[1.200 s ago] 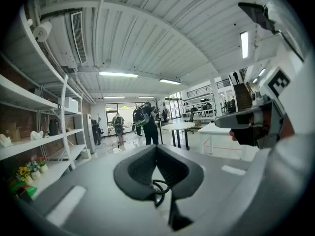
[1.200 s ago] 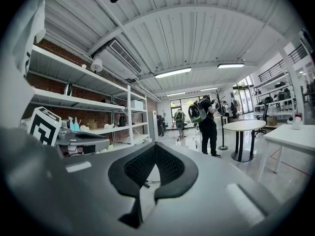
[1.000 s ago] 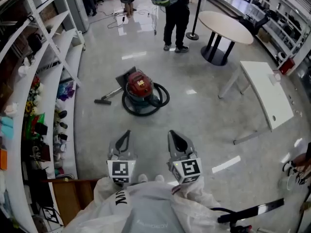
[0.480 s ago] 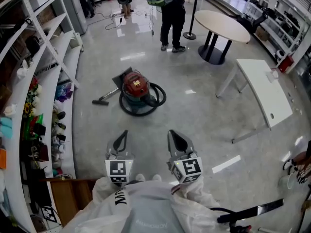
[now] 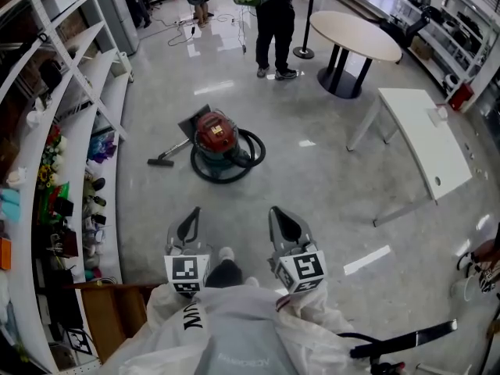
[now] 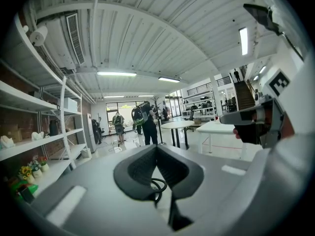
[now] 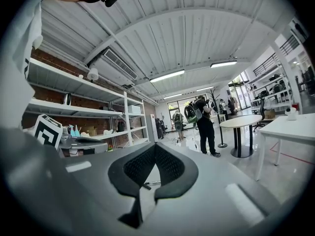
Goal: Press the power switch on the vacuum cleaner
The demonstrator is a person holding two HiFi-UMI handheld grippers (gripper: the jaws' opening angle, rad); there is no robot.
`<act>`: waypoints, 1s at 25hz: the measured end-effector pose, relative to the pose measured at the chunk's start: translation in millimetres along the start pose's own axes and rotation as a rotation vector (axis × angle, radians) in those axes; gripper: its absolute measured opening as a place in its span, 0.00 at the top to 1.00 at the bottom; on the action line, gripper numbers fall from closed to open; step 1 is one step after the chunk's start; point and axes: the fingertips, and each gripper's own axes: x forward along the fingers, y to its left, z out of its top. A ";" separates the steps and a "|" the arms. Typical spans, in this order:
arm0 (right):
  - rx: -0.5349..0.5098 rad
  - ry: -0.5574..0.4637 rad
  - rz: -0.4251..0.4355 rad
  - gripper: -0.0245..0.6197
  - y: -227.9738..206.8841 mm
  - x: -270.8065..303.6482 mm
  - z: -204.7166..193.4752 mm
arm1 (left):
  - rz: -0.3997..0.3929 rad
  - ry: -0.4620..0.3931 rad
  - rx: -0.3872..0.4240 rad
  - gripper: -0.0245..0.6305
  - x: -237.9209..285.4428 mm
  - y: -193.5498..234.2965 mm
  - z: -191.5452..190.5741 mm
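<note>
Head view: the red vacuum cleaner (image 5: 216, 133) is seen on the floor (image 5: 328, 194), ringed by its black hose (image 5: 254, 151); it lies well ahead of both grippers
Left gripper (image 5: 189, 225): held low before the person; fingers (image 6: 135, 168) are pressed together at the tips; nothing is gripped
Right gripper (image 5: 283, 221): held beside the left; fingers (image 7: 172, 168) are likewise closed on nothing
Surroundings: shelves (image 5: 105, 92) are seen at the left; a white table (image 5: 426, 143) at the right
</note>
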 end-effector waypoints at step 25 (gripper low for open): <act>-0.024 0.032 -0.048 0.96 -37.6 69.2 1.2 | -0.047 -0.039 -0.035 0.96 91.3 23.3 0.3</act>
